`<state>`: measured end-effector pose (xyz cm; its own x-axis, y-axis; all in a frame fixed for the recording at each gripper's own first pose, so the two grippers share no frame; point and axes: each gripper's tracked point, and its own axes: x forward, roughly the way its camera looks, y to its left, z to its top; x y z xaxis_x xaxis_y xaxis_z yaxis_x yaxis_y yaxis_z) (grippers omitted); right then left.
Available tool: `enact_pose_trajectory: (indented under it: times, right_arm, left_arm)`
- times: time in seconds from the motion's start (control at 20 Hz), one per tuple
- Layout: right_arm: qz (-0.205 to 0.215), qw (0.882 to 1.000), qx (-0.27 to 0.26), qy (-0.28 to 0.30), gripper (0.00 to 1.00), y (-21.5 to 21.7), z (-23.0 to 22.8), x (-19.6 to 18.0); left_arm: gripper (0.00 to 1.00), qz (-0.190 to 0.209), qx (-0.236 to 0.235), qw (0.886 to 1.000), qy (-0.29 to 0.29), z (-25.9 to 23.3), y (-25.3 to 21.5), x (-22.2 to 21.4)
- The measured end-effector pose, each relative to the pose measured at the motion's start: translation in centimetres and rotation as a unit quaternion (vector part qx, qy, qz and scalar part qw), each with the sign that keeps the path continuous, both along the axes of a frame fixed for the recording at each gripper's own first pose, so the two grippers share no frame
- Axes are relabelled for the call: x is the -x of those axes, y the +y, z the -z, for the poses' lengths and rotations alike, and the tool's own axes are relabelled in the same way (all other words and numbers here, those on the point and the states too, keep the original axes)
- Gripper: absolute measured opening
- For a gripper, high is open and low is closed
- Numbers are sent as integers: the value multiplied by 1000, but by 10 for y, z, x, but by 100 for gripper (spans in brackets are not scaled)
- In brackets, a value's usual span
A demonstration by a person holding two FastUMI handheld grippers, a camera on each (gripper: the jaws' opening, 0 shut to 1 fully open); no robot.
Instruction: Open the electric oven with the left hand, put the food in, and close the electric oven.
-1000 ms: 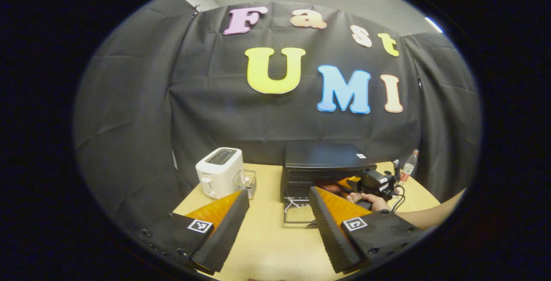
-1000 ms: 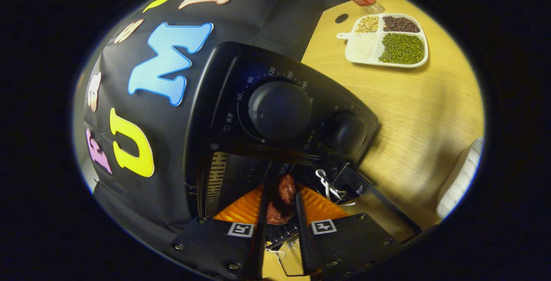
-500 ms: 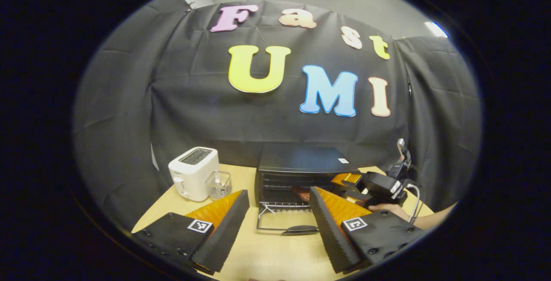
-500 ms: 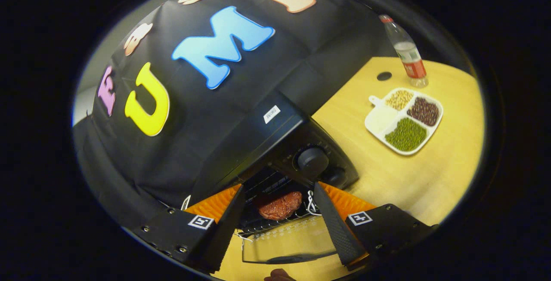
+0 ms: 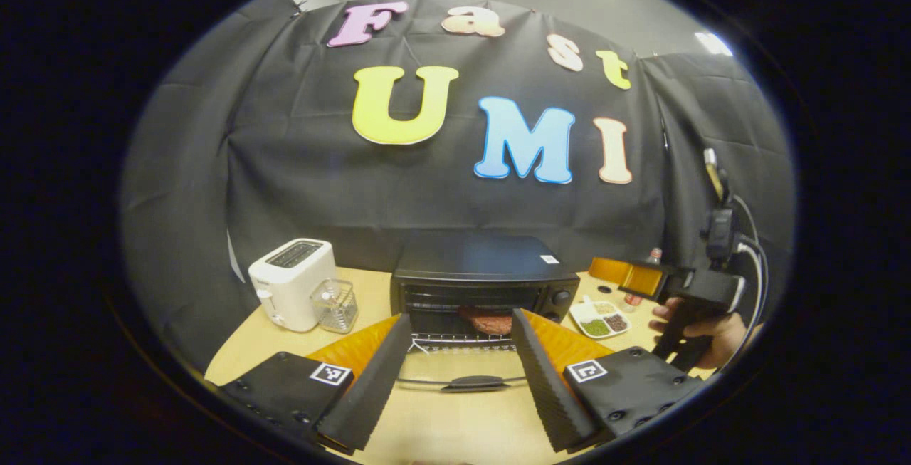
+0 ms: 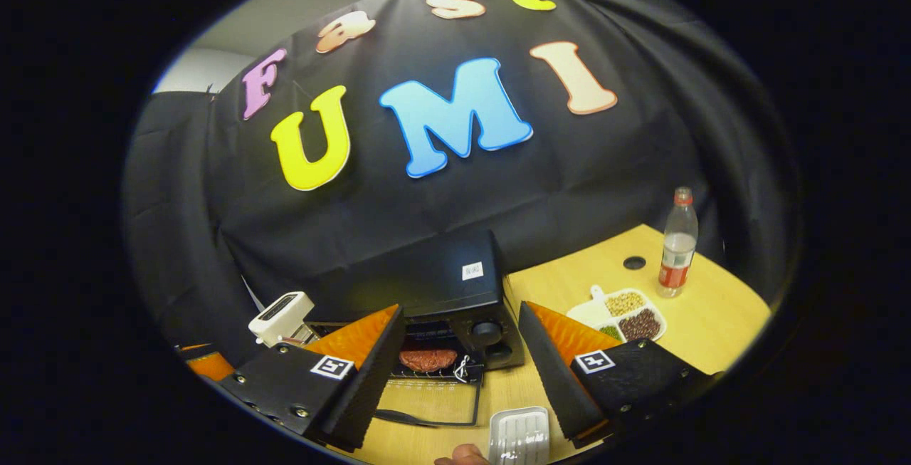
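Observation:
The black electric oven (image 5: 484,273) stands on the wooden table with its glass door (image 5: 462,372) folded down flat, handle toward me. A reddish-brown piece of meat (image 5: 490,322) lies on the wire rack inside; in the right gripper view the meat (image 6: 427,359) rests behind the lowered door (image 6: 434,404). My left gripper (image 5: 455,408) is open, held back from the door with nothing between its fingers. My right gripper (image 6: 455,408) is open and empty, raised back from the oven (image 6: 434,287); in the left gripper view that gripper (image 5: 623,276) is held by a hand at the right.
A white toaster (image 5: 292,282) and a small clear holder (image 5: 334,305) stand left of the oven. A divided white tray of beans (image 6: 626,312) and a plastic bottle (image 6: 676,241) sit to its right. A small ribbed white dish (image 6: 518,436) lies near the table's front edge.
The right gripper let go of the meat on the oven rack, opened, and drew back up and to the right. The left gripper shifted so the oven sits centred between its fingers.

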<state>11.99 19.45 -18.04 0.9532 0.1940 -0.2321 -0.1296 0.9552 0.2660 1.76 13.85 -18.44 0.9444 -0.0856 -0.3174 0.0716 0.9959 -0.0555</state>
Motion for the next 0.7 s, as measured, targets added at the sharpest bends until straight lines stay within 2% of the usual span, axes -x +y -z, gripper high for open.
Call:
enact_pose_trajectory:
  times: [0.05, 0.3, 0.45, 0.5, 0.65, 0.7]
  right_arm:
    - [1, 1000, 7, -10, 97, -3, -11, 3]
    - [15, 997, 19, -67, 96, -28, -77, 23]
    - [35, 992, 41, -109, 96, -52, -117, 32]
    - [44, 990, 52, -124, 96, -61, -132, 36]
    - [59, 983, 78, -156, 97, -82, -161, 43]
    - [61, 982, 81, -161, 97, -87, -167, 44]
  left_arm:
    - [97, 2, -3, 1000, 5, 5, -4, -1]
    - [94, 9, 9, 999, 41, 44, -25, -3]
    - [92, 2, 15, 998, 53, 62, -34, -4]
    - [94, 2, 15, 998, 54, 65, -38, -6]
    - [92, 10, 2, 998, 63, 84, -51, -10]
    - [94, 15, -3, 997, 71, 93, -55, -10]
